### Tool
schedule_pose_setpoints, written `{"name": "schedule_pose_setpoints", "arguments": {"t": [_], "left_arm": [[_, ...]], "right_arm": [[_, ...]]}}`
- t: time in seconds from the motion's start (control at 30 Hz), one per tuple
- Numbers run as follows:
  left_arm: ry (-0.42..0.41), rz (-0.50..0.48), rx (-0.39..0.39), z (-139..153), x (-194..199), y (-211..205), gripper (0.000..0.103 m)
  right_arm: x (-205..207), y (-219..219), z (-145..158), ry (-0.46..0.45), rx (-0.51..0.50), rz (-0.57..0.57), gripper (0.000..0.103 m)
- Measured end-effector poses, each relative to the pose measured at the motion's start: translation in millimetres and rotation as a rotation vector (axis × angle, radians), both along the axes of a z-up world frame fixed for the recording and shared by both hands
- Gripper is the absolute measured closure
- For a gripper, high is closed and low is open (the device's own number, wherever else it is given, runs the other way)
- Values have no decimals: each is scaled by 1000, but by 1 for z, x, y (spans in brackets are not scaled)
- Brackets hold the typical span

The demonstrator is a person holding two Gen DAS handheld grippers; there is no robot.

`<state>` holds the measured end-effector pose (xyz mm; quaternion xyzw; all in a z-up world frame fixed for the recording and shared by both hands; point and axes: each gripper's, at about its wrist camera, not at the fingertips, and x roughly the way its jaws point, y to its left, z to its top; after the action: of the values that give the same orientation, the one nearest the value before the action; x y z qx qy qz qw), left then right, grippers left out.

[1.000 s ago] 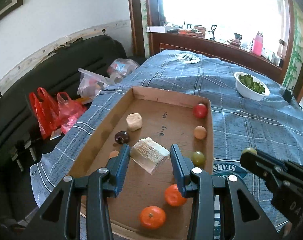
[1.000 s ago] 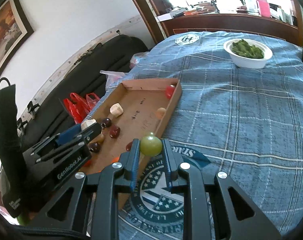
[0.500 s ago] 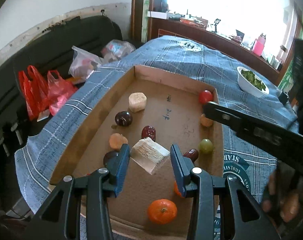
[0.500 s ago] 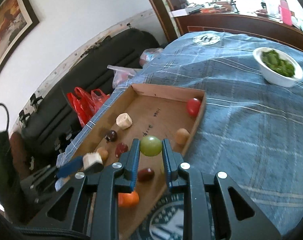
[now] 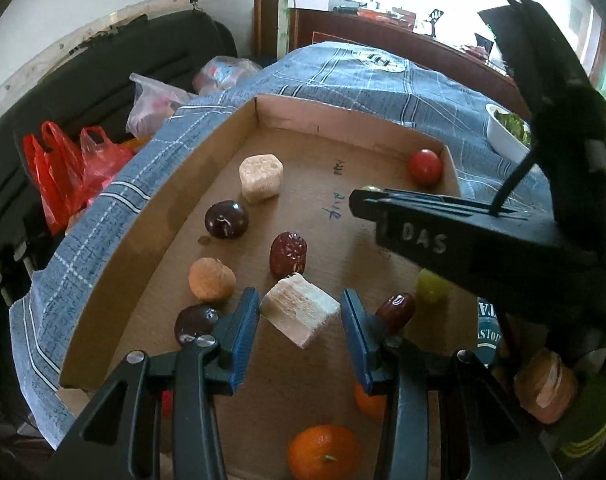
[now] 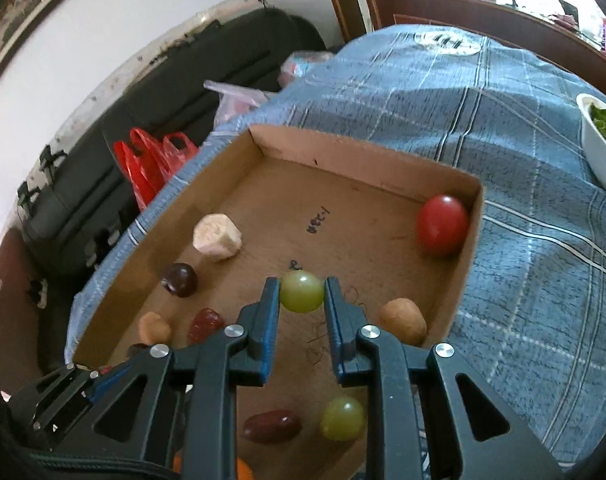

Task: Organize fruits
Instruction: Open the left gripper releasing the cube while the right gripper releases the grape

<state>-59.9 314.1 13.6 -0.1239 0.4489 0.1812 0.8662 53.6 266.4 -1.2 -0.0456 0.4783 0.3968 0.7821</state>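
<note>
A cardboard tray lies on the blue plaid cloth and holds several fruits. My left gripper is shut on a pale cut fruit chunk above the tray's near half. My right gripper is shut on a green grape above the tray's middle; it shows in the left wrist view reaching in from the right. In the tray lie a red tomato, a second green grape, dates, dark plums and oranges.
A white bowl of greens stands on the cloth at the right. Red plastic bags and clear bags lie by the dark sofa at the left. A wooden sideboard runs under the window.
My right gripper has carried the green grape from beside the tray to above its middle. My left gripper, still holding the chunk, has moved closer over the tray.
</note>
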Motion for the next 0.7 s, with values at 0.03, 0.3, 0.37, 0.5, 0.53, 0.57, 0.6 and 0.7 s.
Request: {"name": "schedule_pose_setpoints", "arguments": {"t": [0.03,0.3,0.37,0.5,0.53,0.57,0.6,0.7], "left_arm": [[0,1,-1,0,0,1,61],[-5,16,-38,-1,-7,8,55],[-10,21,-33,1,-10,7,55],[-31,42,-4,10,-19,3,52],[-39,48,3,13,-23,2,48],[-44,50,7,15,-26,0,47],[-50,50,12,17,-29,-1,47],[-63,45,36,23,-38,-6,43]], "right_arm": [[-1,2,0,-19,-14,9,78],[-5,7,-1,-56,-54,37,76],[-7,7,0,-68,-58,39,67],[-10,2,5,-77,-41,45,65],[-11,0,6,-80,-36,46,65],[-12,-2,8,-82,-30,49,64],[-14,-4,10,-82,-24,55,64],[-20,-8,15,-87,-11,91,64]]}}
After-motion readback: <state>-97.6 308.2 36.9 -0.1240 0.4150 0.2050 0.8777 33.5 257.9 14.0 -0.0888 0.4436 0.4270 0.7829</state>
